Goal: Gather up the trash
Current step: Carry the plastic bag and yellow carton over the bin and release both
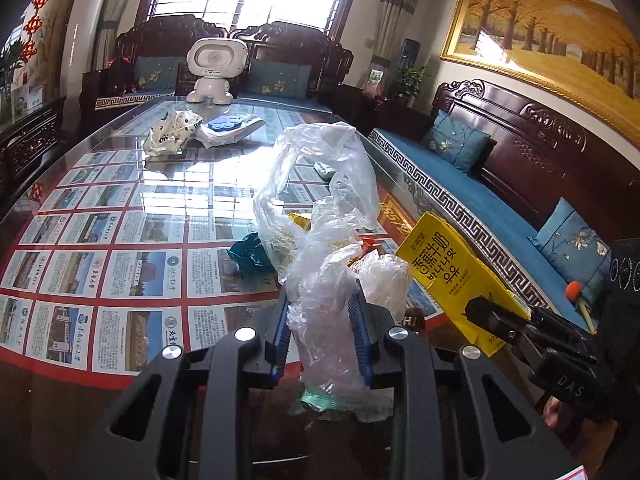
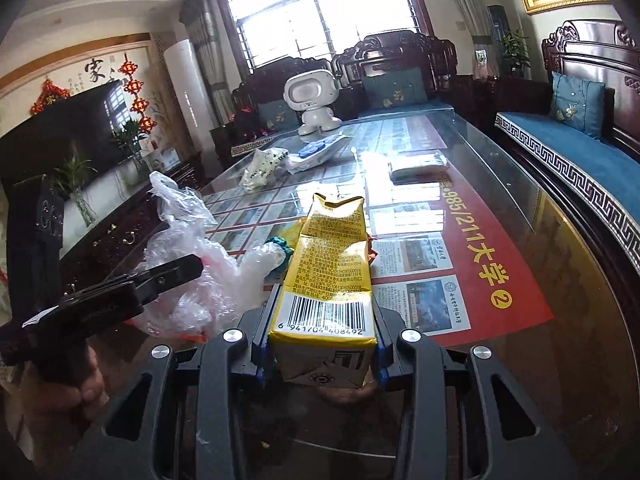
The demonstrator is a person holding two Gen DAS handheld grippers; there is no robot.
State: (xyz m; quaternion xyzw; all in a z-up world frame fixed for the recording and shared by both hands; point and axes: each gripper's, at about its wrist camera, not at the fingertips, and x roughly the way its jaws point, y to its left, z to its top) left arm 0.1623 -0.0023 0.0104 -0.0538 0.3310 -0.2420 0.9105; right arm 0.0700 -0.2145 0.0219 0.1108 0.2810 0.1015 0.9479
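Trash here is a clear plastic bag (image 1: 320, 216) and a yellow banana-milk carton (image 2: 330, 268), both held up over the glass-topped table (image 1: 120, 216). The left gripper (image 1: 322, 320) sits at the lower centre of the left wrist view, its blue-padded jaws narrowed onto the crumpled neck of the bag, which billows upward through the middle of the frame. Crumpled wrappers, one teal (image 1: 248, 254) and others yellow and orange, show at and through the bag's lower part; whether they lie inside it I cannot tell. The right gripper (image 2: 322, 340) at the lower centre of the right wrist view clamps the carton near its base, barcode facing the camera, torn top pointing away. In the left wrist view the carton (image 1: 448, 272) appears at right, just beside the bag. Farther up the table stand a white toy robot (image 1: 214, 70), a spotted white bag (image 1: 170, 132) and a white packet with a blue disc (image 1: 230, 126)
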